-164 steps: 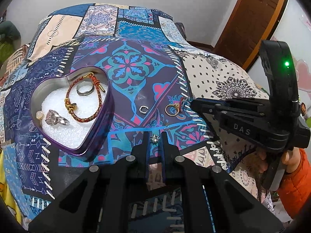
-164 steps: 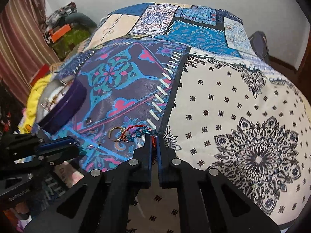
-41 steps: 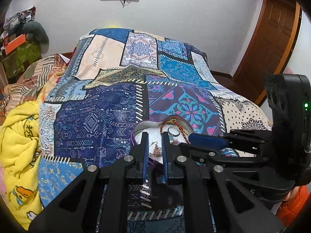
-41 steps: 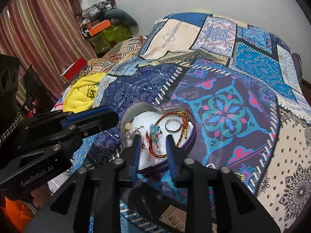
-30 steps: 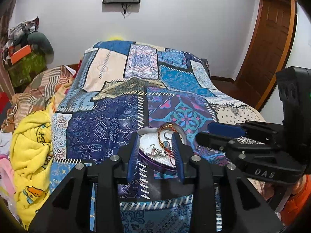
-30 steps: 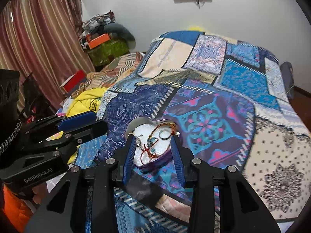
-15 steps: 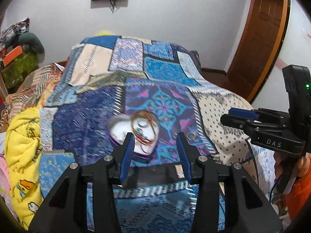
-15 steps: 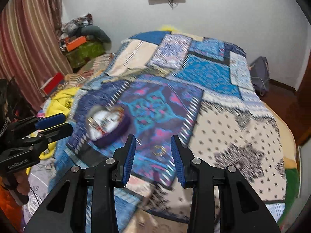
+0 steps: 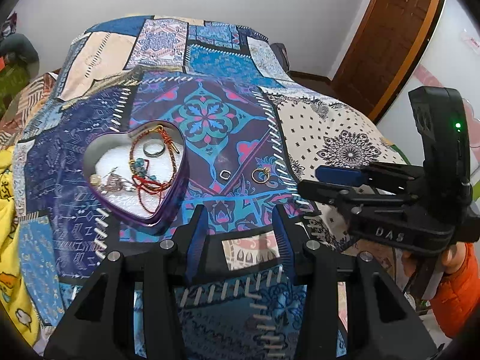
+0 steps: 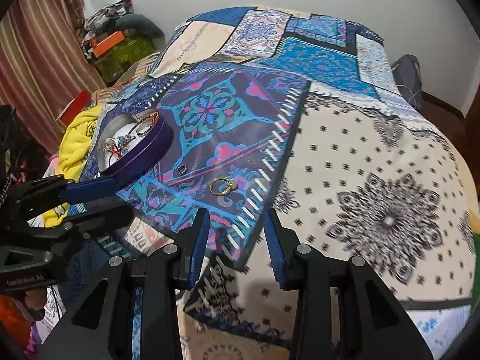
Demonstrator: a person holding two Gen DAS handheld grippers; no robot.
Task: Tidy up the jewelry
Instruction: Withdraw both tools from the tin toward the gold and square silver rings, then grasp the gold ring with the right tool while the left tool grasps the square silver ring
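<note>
A purple heart-shaped tin (image 9: 177, 190) (image 10: 150, 147) sits on the patchwork bedspread and holds bracelets, rings and small pieces on white padding. A gold ring (image 9: 260, 175) (image 10: 221, 186) and a small silver ring (image 9: 224, 175) (image 10: 181, 169) lie loose on the cloth right of the tin. My left gripper (image 9: 238, 225) is open and empty, hovering near of both rings. My right gripper (image 10: 235, 237) is open and empty, just short of the gold ring. Each gripper shows in the other's view: the right (image 9: 336, 177), the left (image 10: 90, 193).
The bedspread (image 9: 330, 138) covers a bed that drops away at the right and near sides. A yellow blanket (image 10: 75, 138) lies bunched at the left edge. Clutter and a curtain stand at the far left, a wooden door (image 9: 387, 36) at the far right.
Both grippers let go of their jewelry into the tin and opened. They then moved away from the tin, right and down toward the two loose rings.
</note>
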